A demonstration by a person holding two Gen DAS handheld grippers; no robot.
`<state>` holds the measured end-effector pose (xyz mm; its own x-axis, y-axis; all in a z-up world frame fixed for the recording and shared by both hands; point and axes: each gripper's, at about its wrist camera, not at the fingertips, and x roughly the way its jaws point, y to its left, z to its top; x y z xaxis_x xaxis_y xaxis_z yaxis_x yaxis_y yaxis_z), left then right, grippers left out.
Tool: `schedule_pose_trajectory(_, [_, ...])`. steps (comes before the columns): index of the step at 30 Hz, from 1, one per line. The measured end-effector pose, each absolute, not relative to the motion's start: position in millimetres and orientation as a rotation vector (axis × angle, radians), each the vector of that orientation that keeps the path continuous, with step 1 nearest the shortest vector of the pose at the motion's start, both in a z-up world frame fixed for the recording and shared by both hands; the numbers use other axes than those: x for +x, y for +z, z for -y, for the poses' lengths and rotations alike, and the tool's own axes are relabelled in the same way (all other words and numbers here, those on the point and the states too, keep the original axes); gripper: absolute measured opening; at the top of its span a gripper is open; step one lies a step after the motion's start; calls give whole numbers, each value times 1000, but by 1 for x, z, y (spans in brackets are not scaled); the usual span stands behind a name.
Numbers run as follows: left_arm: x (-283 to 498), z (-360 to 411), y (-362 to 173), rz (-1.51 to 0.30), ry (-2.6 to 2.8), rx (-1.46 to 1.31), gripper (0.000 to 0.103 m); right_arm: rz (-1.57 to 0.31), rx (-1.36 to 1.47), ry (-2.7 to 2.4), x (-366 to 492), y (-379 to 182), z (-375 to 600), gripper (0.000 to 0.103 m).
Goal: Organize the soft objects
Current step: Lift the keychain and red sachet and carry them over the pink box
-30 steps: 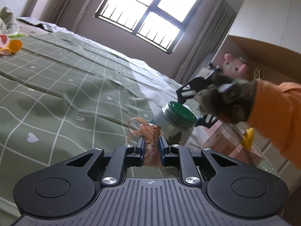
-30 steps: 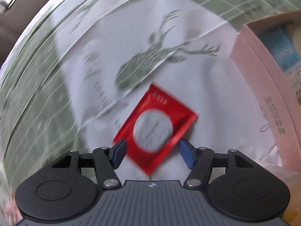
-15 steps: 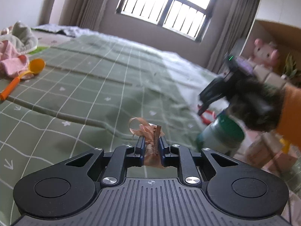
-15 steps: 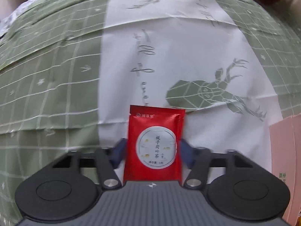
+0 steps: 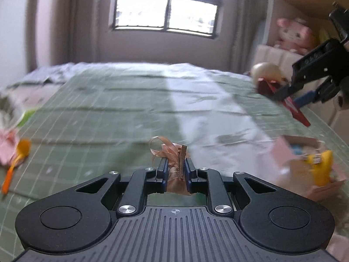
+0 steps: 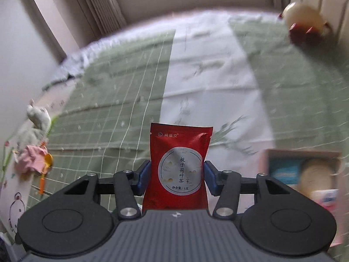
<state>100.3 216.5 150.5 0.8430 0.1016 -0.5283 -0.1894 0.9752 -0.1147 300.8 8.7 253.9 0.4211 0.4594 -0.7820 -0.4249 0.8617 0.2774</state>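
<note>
My left gripper (image 5: 176, 168) is shut on a pink ribbon bow hair clip (image 5: 174, 155) and holds it above the green checked bed cover (image 5: 91, 122). My right gripper (image 6: 177, 175) is shut on a red tea sachet (image 6: 180, 168), which stands upright between the blue pads. In the left wrist view the right gripper (image 5: 294, 100) hangs high at the right with the red sachet (image 5: 300, 115) poking down from it. Both are lifted clear of the bed.
A pink box (image 5: 309, 163) with a yellow item and packets sits at the right on the bed. An orange spoon (image 5: 16, 163) and pink cloth (image 6: 32, 157) lie at the left. A cream ball on a red thing (image 6: 305, 21) and a pink plush (image 5: 294, 35) are at the far right.
The right gripper closed on the red sachet on the white stripe and lifted it off the bed. Both grippers rose and levelled; the left one still holds the bow clip.
</note>
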Motion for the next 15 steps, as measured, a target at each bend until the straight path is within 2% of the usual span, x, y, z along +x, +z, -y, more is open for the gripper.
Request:
schedule_pose_trajectory(7, [139,-99,178,-563,-50,-107,18,-874,98,513,294,268,122,51])
schedule_pose_trajectory(11, [170,-39,168,-618,-248,-196,18,-787,49,486,292,254,181,51])
schedule_pose_trajectory(15, [203,19,143,-687,-312,-204,18,-792,71,483,301,226,227,51])
